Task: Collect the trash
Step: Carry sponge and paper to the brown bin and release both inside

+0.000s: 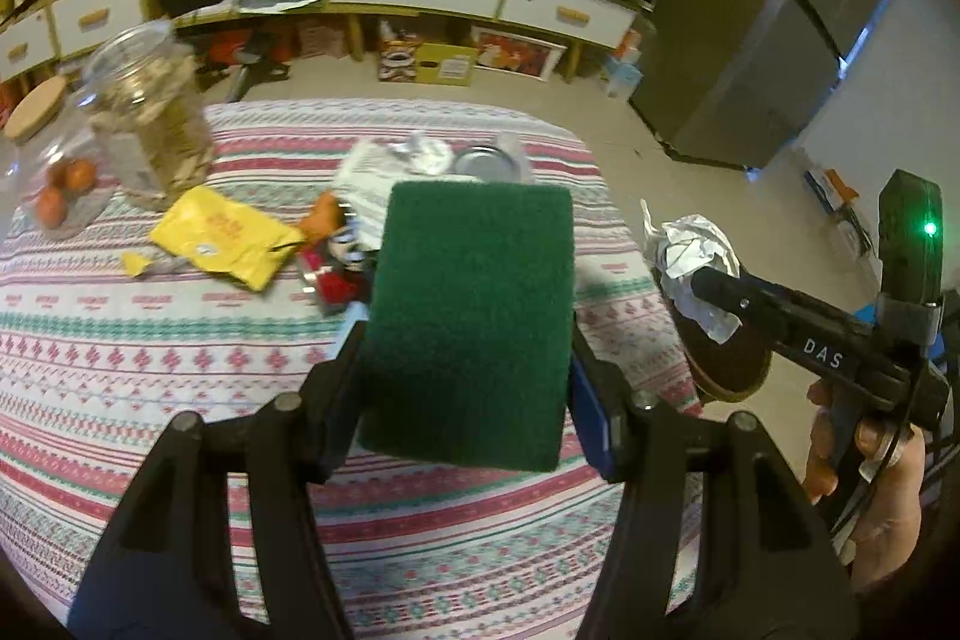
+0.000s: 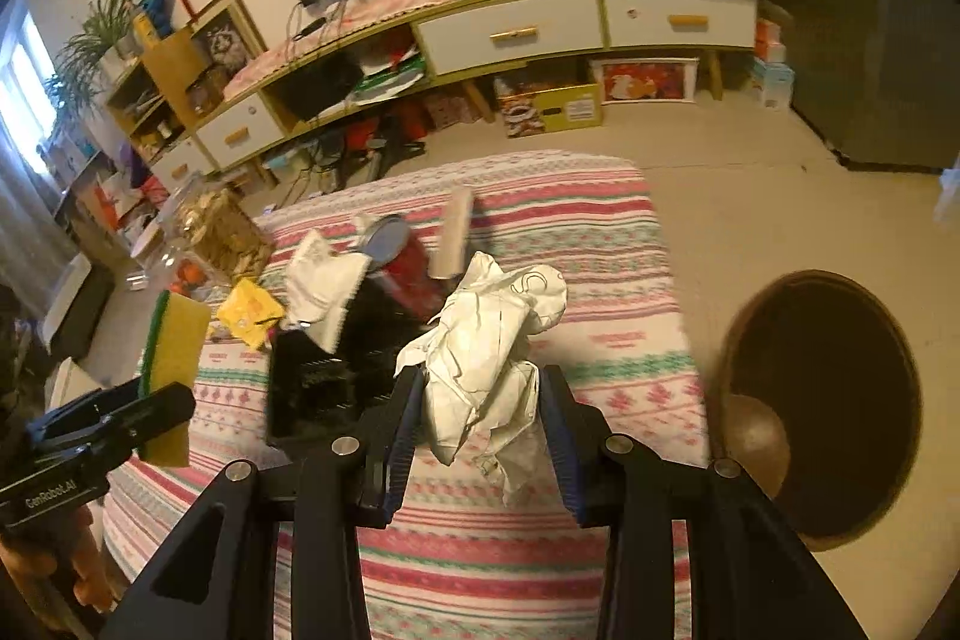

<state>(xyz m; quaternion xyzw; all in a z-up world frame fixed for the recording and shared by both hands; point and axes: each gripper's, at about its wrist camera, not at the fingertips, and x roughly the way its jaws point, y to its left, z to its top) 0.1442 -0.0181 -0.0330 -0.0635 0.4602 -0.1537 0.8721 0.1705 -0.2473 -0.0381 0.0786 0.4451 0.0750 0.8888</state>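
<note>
I am clamping my right claw [image 2: 480, 400] on a crumpled paper wad [image 2: 492, 334], keeping it lifted off the bench [image 2: 600, 232] so I can carry it across to the brown bin [image 2: 822, 400] sitting on the floor just to the right of that claw. My left claw [image 1: 465, 358] is gripping a sponge [image 1: 474, 316] by its edges, holding it clear of the yellow wrapper [image 1: 225, 235] and other litter lying ahead of it on the bench.
</note>
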